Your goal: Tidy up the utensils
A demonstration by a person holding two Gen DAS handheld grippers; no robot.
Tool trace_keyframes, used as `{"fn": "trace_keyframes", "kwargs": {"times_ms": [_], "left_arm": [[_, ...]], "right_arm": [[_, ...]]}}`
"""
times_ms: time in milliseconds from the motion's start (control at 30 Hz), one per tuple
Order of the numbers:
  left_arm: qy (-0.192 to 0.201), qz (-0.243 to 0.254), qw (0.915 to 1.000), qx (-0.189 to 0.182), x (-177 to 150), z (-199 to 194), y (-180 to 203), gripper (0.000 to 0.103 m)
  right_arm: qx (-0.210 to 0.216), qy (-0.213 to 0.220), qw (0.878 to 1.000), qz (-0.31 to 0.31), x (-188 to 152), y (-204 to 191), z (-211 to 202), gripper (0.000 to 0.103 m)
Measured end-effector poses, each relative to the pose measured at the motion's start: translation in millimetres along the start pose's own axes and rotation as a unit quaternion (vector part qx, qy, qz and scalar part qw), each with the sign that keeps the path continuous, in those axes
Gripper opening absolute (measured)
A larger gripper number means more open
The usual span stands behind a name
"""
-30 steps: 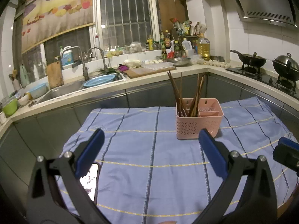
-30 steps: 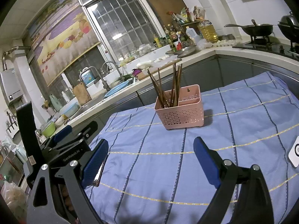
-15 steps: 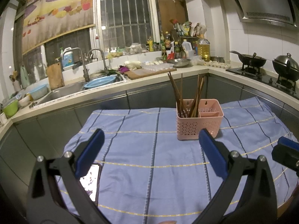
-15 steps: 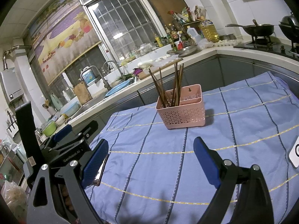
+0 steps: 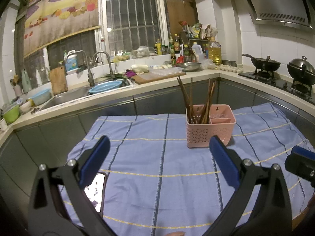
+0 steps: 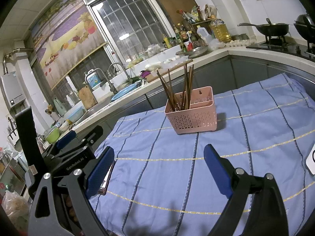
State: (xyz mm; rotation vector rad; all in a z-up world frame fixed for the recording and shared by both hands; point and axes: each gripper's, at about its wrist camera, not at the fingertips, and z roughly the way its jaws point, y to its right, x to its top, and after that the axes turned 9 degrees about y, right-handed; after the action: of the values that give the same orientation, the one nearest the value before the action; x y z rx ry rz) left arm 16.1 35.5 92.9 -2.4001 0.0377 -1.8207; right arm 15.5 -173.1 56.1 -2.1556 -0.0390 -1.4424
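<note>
Left tongs point(image 5: 157, 153) and right tongs point(image 6: 159, 164) both spread wide, empty, above the worktop point(image 5: 137, 157). Pink basket point(image 5: 210, 129) sits well ahead of both, chopsticks point(image 5: 196, 100) upright in its left compartment.

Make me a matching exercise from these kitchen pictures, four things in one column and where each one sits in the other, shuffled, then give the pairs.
Things:
1. chopsticks
2. phone
3. blue basin
4. wok

Places:
A. on the stove
B. in the sink
C. standing in the pink caddy
D. flat on the blue tablecloth, near the left gripper

Pairs: 1-C, 2-D, 3-B, 4-A
</note>
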Motion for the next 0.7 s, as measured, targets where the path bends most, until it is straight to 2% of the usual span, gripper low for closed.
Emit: {"fn": "trace_keyframes", "kwargs": {"times_ms": [700], "left_arm": [[-0.002, -0.006, 1.0, 0.004, 0.8, 3.4, -3.9, 0.097]], "right_arm": [[0.0, -0.001, 1.0, 0.002, 0.1, -2.6, -0.4, 0.091]]}}
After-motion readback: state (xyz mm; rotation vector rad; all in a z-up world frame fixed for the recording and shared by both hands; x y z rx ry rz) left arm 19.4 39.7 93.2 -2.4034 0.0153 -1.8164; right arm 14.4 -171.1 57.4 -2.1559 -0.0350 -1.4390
